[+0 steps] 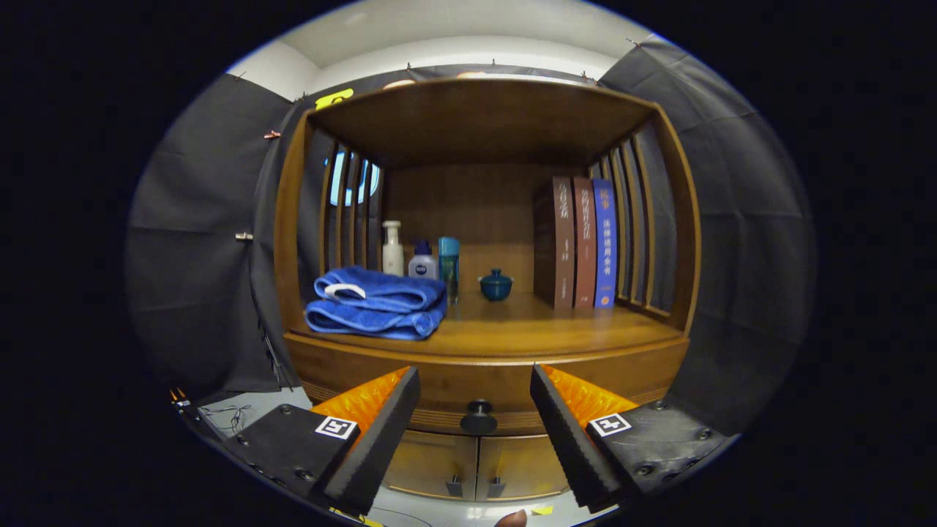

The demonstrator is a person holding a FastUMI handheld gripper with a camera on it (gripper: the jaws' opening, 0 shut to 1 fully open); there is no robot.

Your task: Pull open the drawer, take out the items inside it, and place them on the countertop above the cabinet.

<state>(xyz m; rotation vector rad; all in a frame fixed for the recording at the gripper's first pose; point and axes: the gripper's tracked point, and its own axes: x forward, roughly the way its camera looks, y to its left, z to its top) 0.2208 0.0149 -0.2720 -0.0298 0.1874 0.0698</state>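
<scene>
Tool (476, 399) spread wide, gripping nothing, fingers either side of the drawer (476, 384) knob (479, 416) just beyond. Drawer closed under the surface (512, 333). Up there: folded blue towel (377, 304) left, books (578, 245) right, bottles (421, 256) far back.

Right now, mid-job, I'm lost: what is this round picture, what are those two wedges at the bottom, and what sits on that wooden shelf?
The picture comes from a camera riding on a hand-held claw, looking forward along its two fingers; those are the wedges. They stand open and hold nothing. Between them, just ahead, is the drawer's dark knob; the drawer is shut. Below it are two cabinet doors. Above it, on the countertop, lie a folded blue towel, three bottles, a small lidded blue pot and three upright books. Whatever is in the drawer is hidden.
</scene>
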